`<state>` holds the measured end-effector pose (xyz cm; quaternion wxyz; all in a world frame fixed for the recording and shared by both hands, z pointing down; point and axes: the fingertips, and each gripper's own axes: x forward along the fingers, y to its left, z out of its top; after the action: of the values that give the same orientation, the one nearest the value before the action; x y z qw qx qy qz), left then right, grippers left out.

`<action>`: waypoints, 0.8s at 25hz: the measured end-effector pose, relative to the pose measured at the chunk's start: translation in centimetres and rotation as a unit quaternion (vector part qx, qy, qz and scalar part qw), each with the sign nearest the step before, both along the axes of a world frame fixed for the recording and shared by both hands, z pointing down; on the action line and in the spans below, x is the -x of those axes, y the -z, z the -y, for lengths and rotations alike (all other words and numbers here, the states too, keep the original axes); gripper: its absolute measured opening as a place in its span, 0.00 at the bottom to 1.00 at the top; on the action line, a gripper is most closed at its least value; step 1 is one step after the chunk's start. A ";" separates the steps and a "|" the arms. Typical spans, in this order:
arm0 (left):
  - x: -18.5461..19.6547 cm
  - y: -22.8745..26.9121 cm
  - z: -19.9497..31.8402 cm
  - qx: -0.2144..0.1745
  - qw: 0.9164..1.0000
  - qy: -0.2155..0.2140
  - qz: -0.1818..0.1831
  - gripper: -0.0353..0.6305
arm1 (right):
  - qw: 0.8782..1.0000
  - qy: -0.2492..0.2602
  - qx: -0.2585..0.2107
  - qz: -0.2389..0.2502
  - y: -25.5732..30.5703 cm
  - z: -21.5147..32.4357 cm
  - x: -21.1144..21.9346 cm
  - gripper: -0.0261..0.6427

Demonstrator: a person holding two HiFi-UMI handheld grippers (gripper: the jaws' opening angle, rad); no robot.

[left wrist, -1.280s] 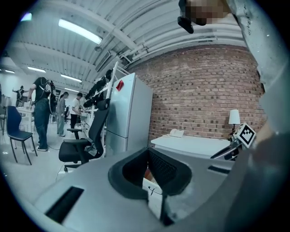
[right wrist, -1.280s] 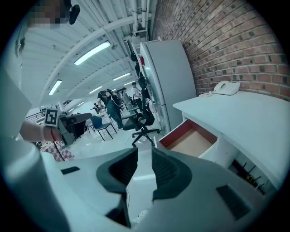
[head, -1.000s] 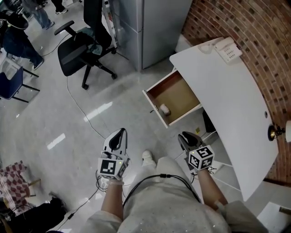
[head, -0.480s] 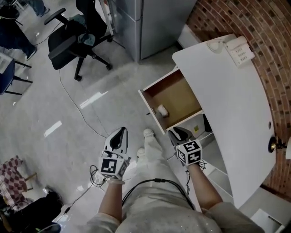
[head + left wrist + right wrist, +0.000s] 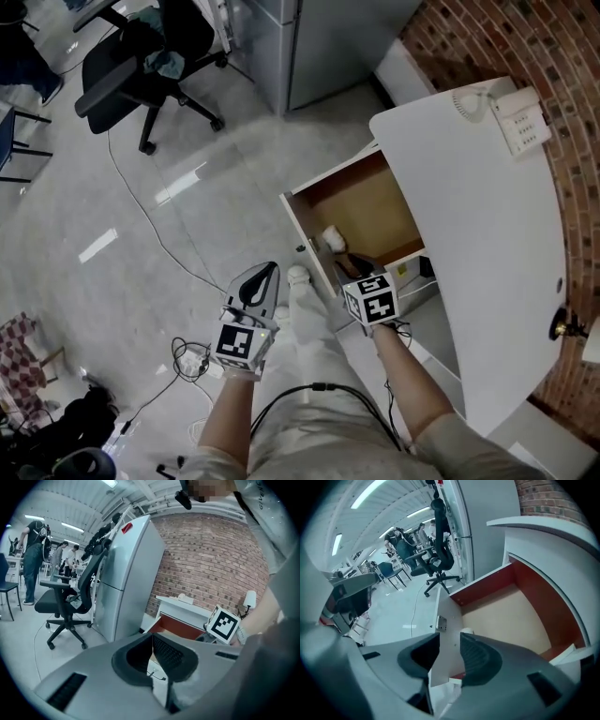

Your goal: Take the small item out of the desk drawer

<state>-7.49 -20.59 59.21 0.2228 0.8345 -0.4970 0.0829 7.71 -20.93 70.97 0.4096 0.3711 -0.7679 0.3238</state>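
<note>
White counter (image 5: 469, 234) fills the right of the head view, with the wooden drawer (image 5: 370, 211) pulled out from under its edge. The right tongs (image 5: 349, 269) are now up at the drawer's front wall; a second ago they hung low beside the person's leg, well clear of it. The small item (image 5: 333, 236), a pale lump, lies just inside that front wall, toward the corner nearest the person and right ahead of the tips. The left tongs (image 5: 262, 279) hang over the floor beside the leg, taking no part.

Left gripper view: the left tongs (image 5: 152, 641) are pressed together with nothing between them, facing the drawer (image 5: 180, 626) and the right gripper's marker cube (image 5: 224, 624).

Right gripper view, and here's the news: the right tongs (image 5: 450, 644) are spreading, with a clear gap and no load, only the drawer's front wall showing through it. The small item (image 5: 466, 631) peeks above the right-hand jaw, untouched, on the floor of the drawer (image 5: 511, 616).

The approach looks about done. With the tongs opening and the item just ahead, I'd call the next move a reach over the front wall to pinch it.
</note>
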 end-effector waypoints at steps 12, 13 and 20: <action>-0.6 -4.6 3.1 0.032 0.999 -0.004 0.014 0.06 | 0.995 0.014 0.074 -0.059 -7.4 3.7 -0.7 0.30; -0.6 -4.8 3.3 0.034 0.999 -0.004 0.015 0.06 | 0.995 0.020 0.080 -0.062 -7.9 3.8 -0.7 0.31; -0.3 -6.6 4.7 0.043 0.999 0.003 0.019 0.06 | 0.989 0.041 0.117 -0.078 -11.1 4.7 -0.6 0.33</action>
<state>-7.19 -25.32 65.86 0.2493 0.8210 -0.4997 0.1188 8.29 -25.65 82.02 0.5215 0.3128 -0.7052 0.3646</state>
